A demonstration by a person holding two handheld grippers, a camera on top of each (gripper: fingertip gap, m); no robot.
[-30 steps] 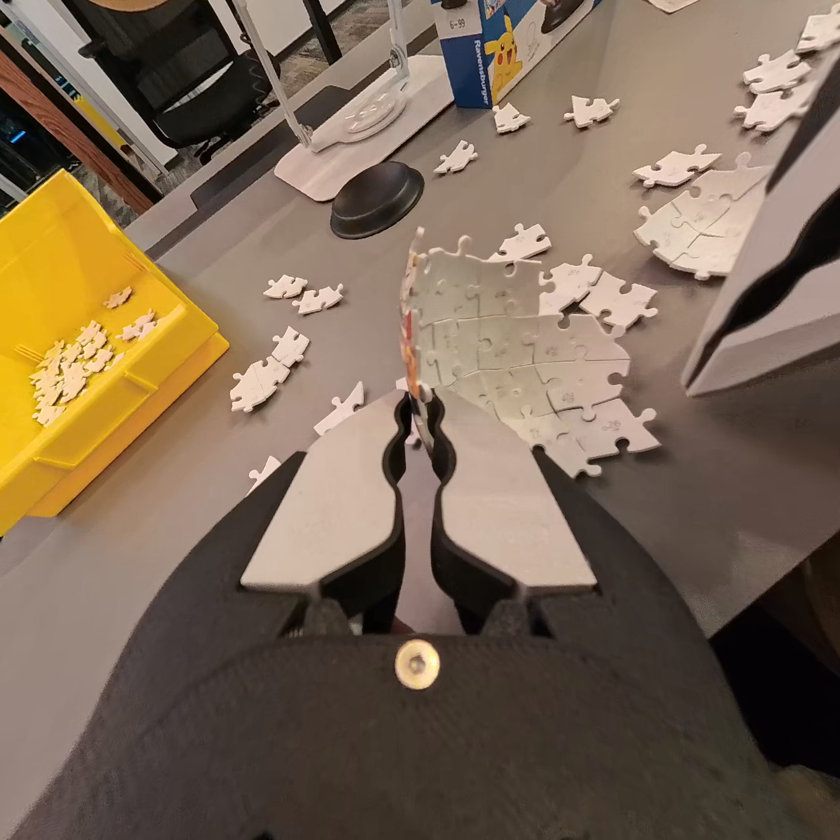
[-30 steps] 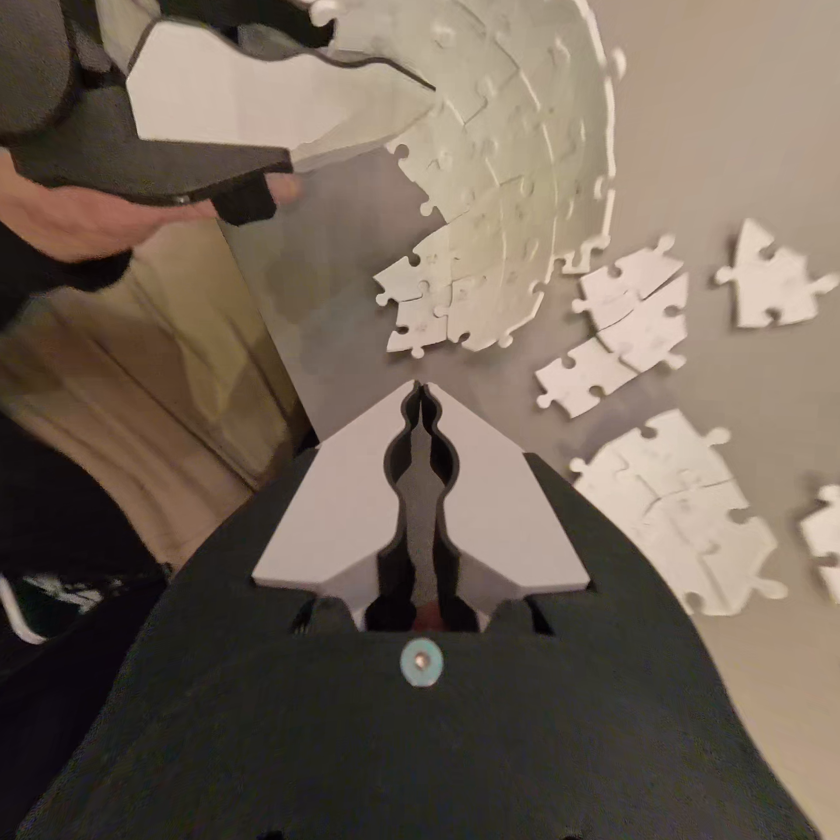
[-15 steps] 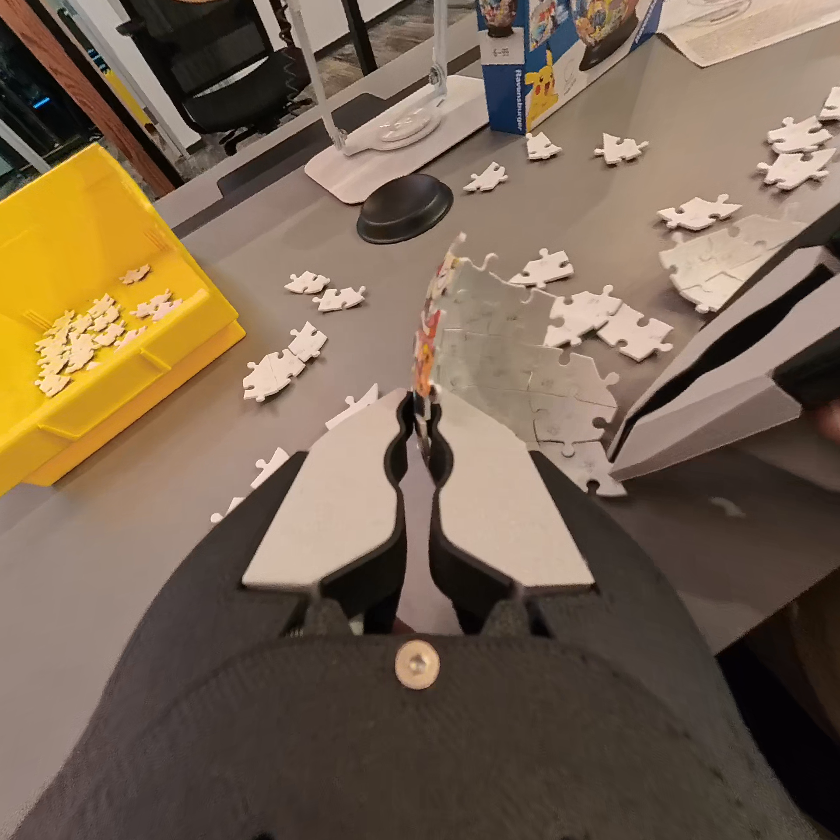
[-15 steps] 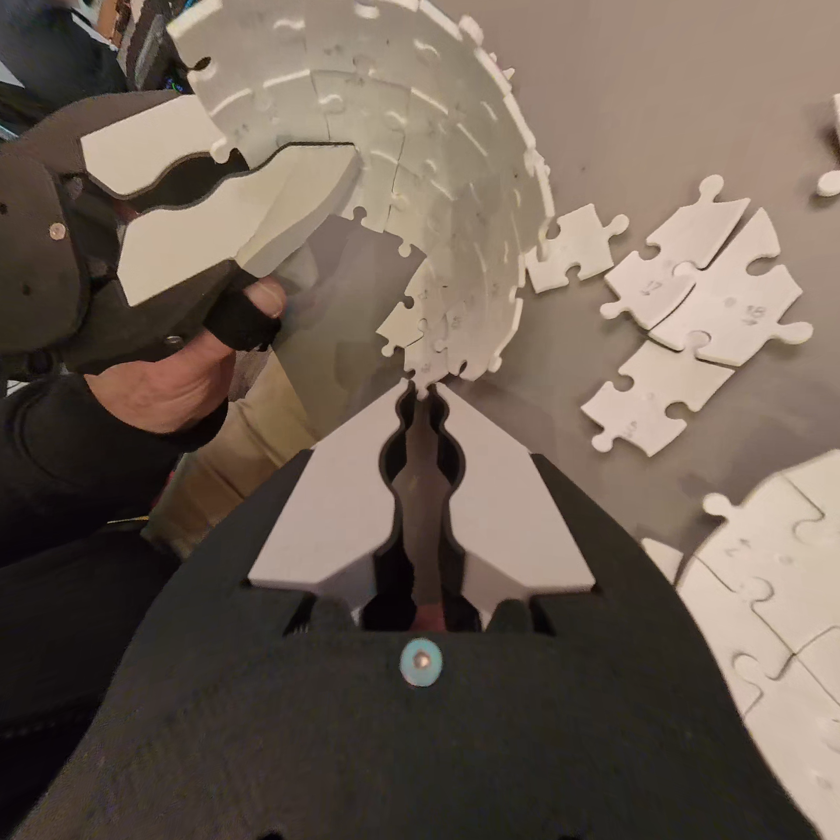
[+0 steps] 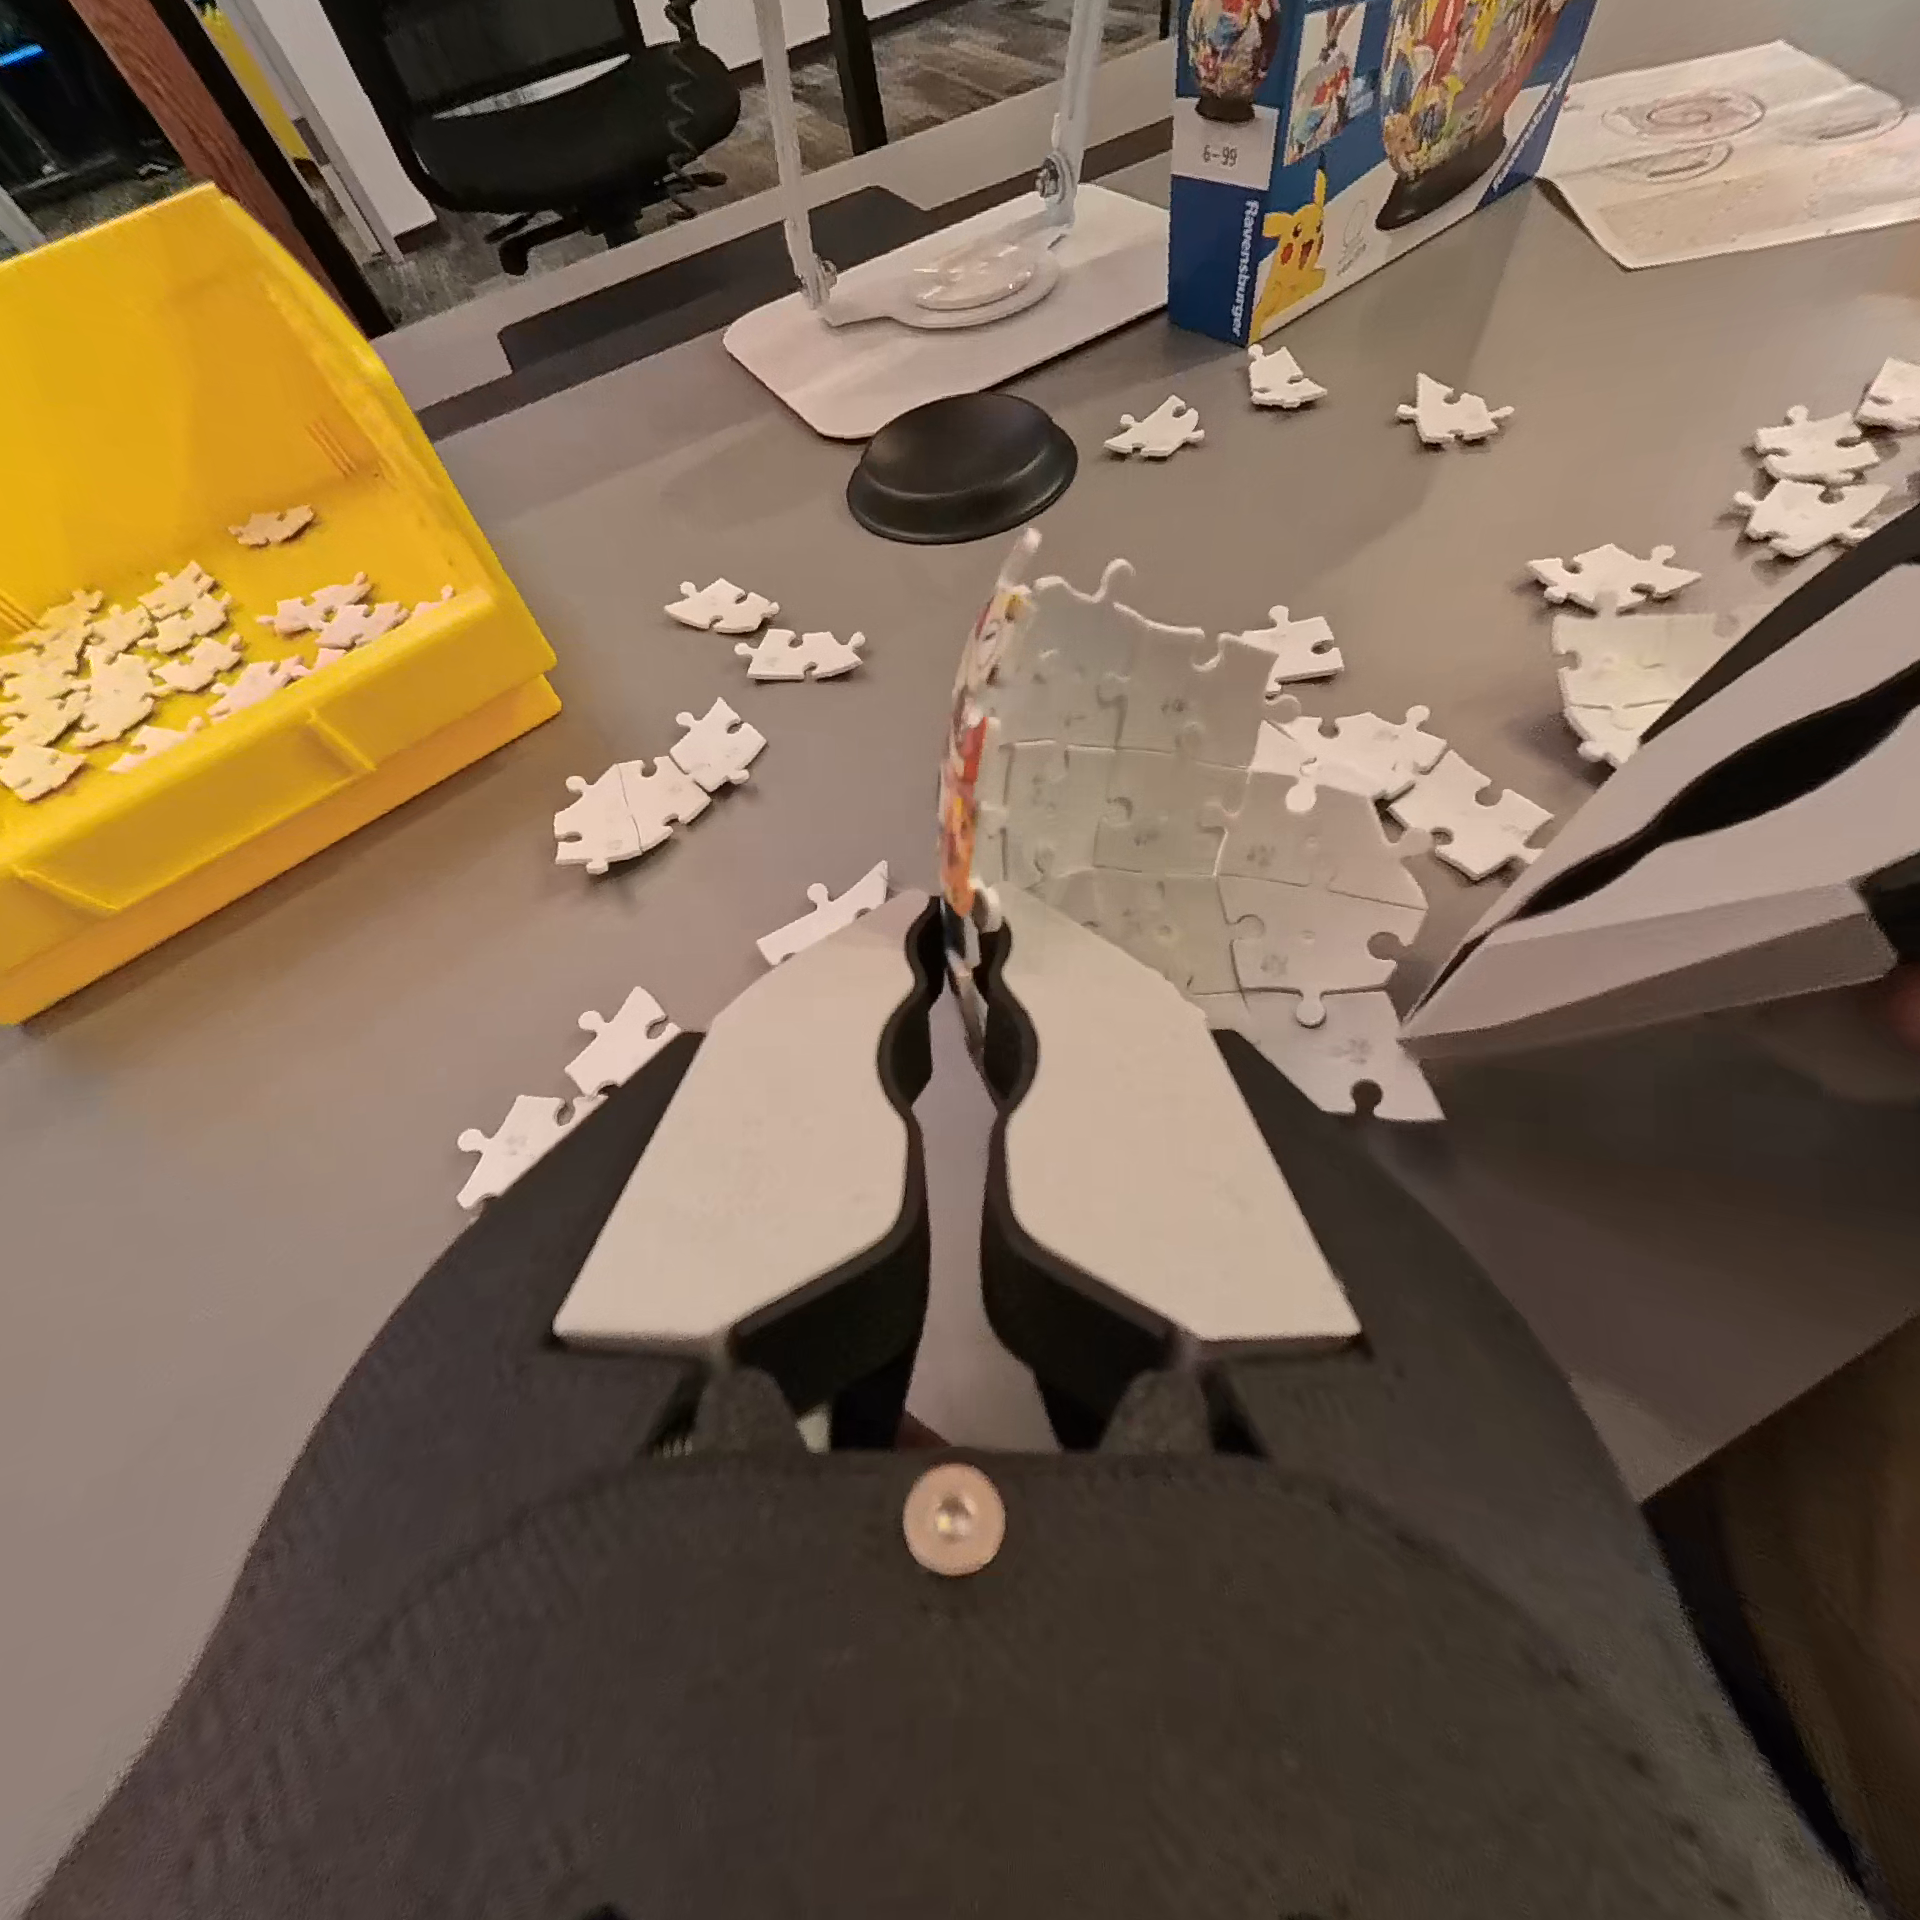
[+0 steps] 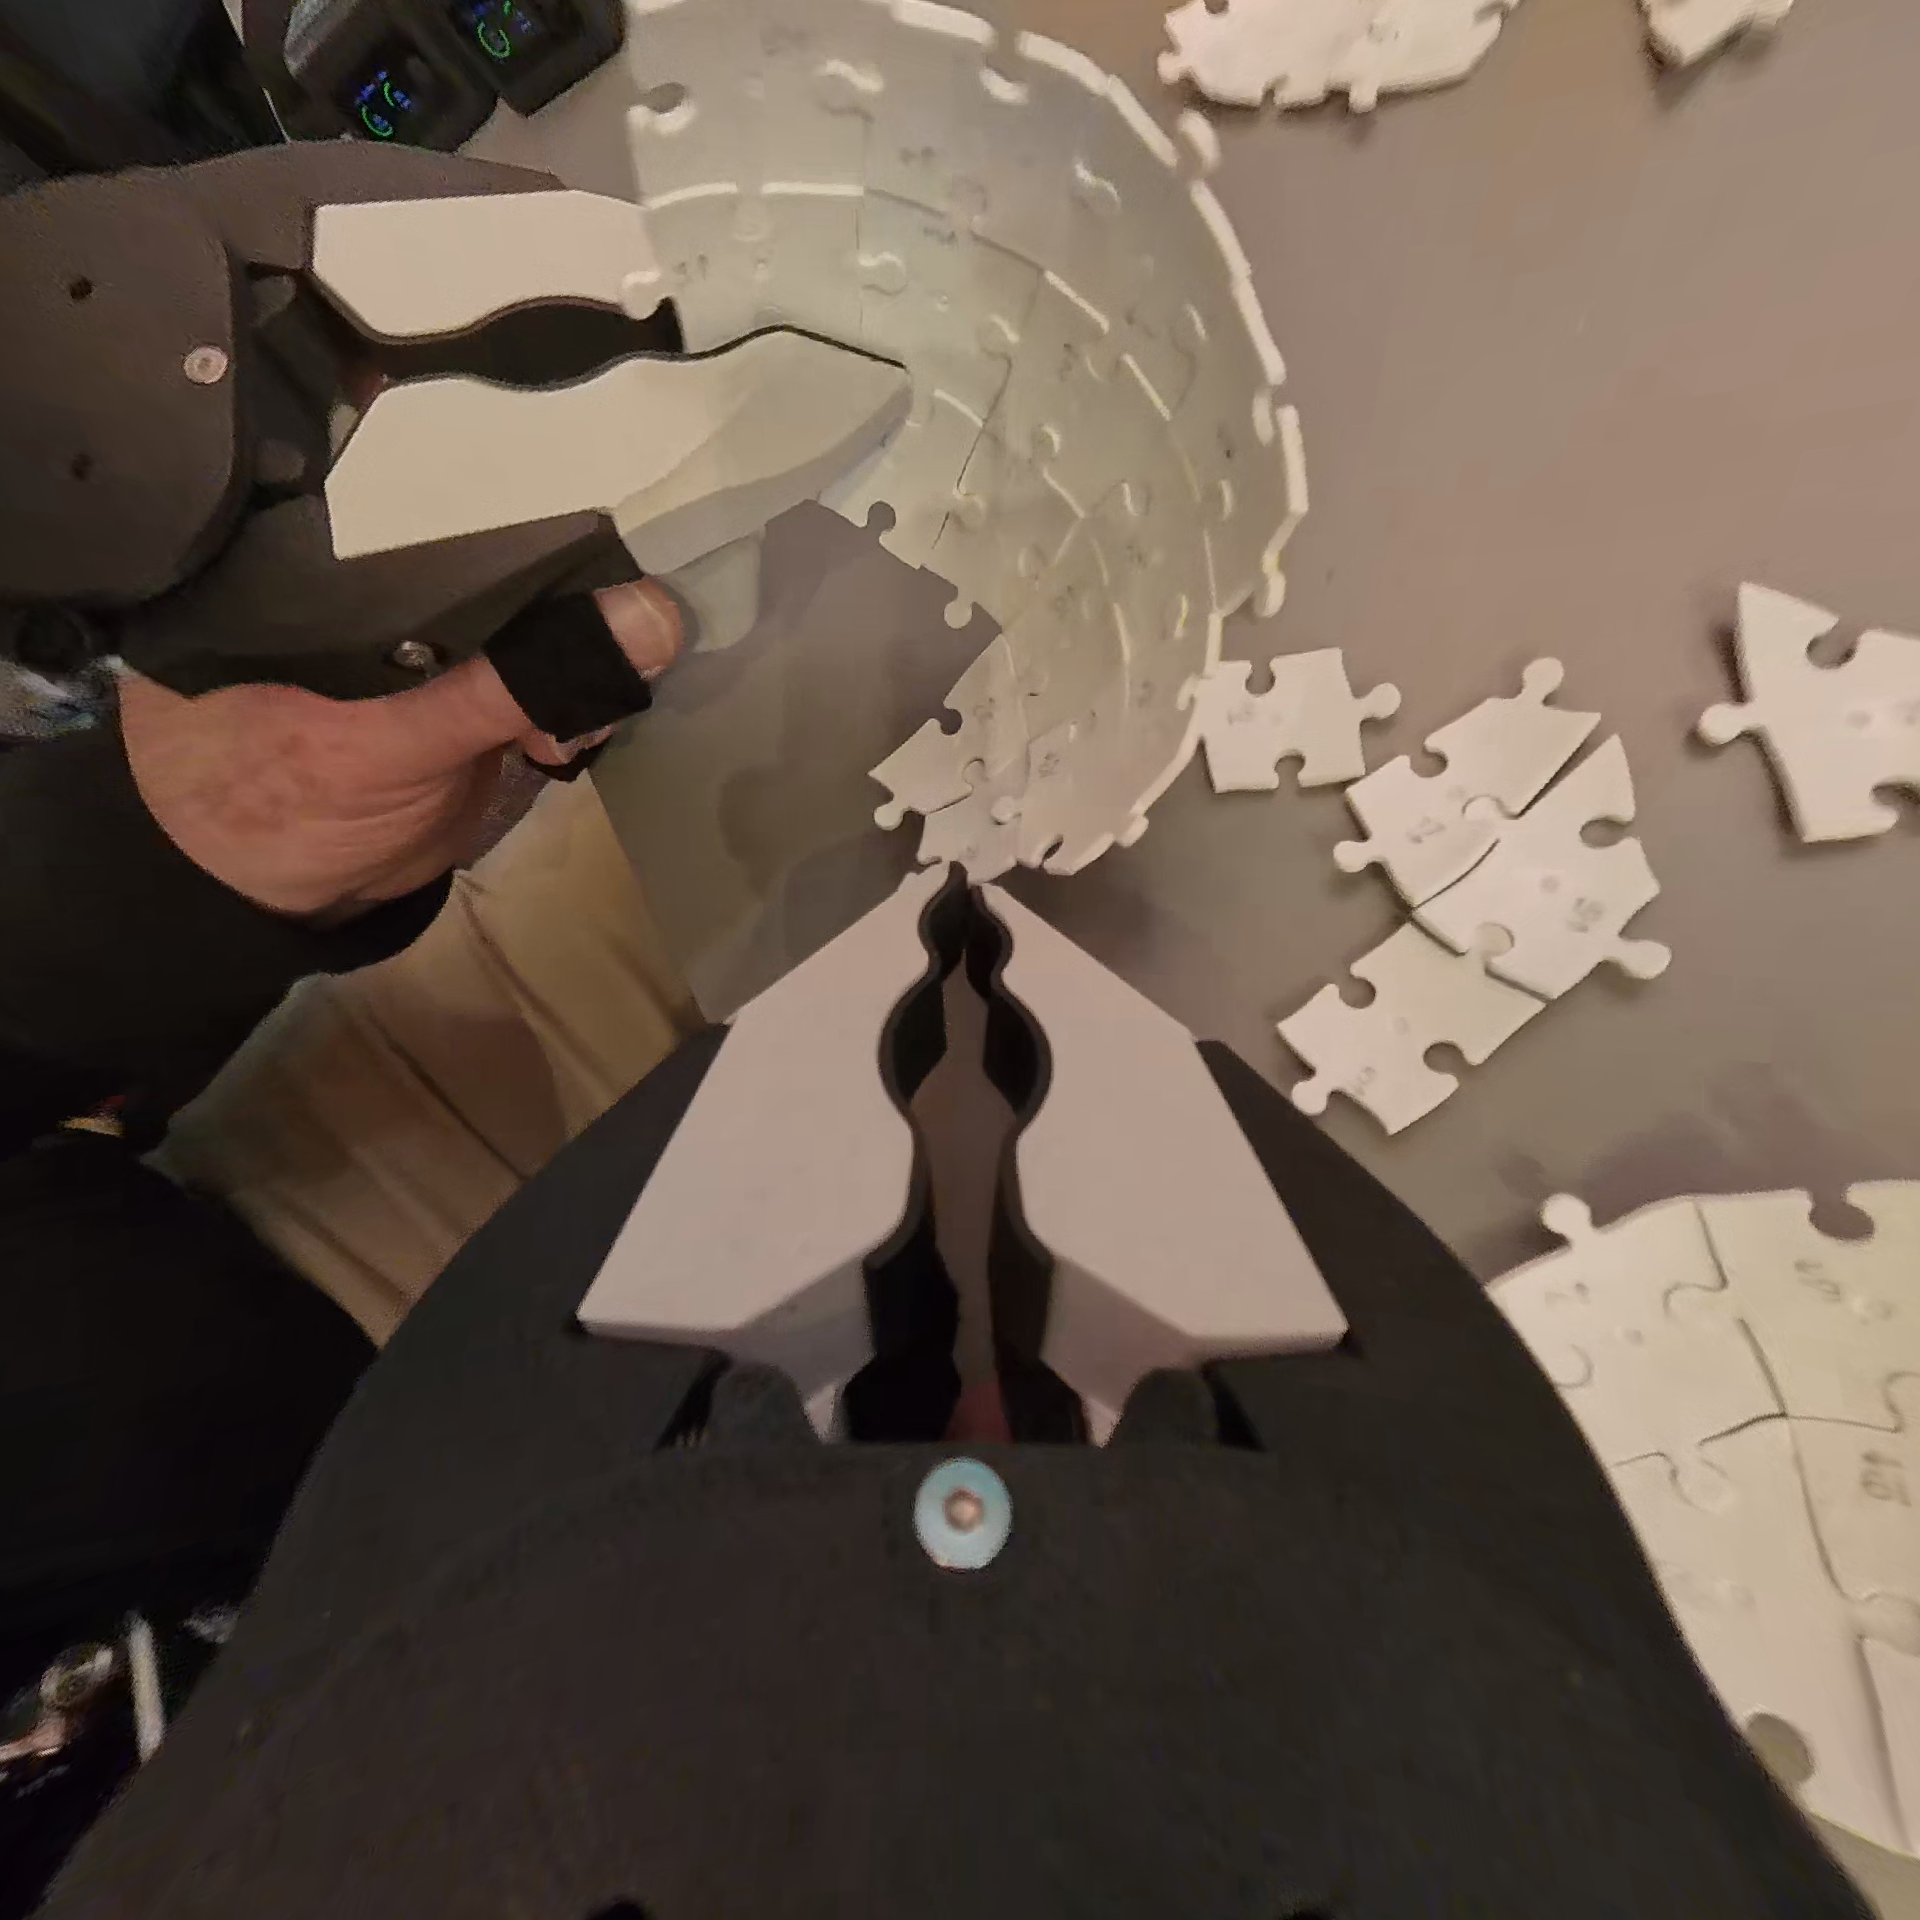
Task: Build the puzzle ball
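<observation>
A curved white puzzle shell (image 5: 1164, 790), coloured outside, stands pinched by the left tongs (image 5: 964, 940) at frame centre. The right tongs (image 6: 961, 894), pressed together, touch its lower edge. Loose pieces (image 5: 665, 790) scatter the grey table (image 5: 312, 1091); a yellow bin (image 5: 208, 416) sits upper left.

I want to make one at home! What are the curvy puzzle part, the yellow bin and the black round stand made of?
Curved puzzle section: looks like stiff plastic, matte pale backs; it keeps its bowl shape while the left tool pinches one edge. Yellow bin: likely moulded plastic, smooth with a slight sheen. Black round stand: probably plastic too, smooth and softly shiny, though its look leaves that open.
</observation>
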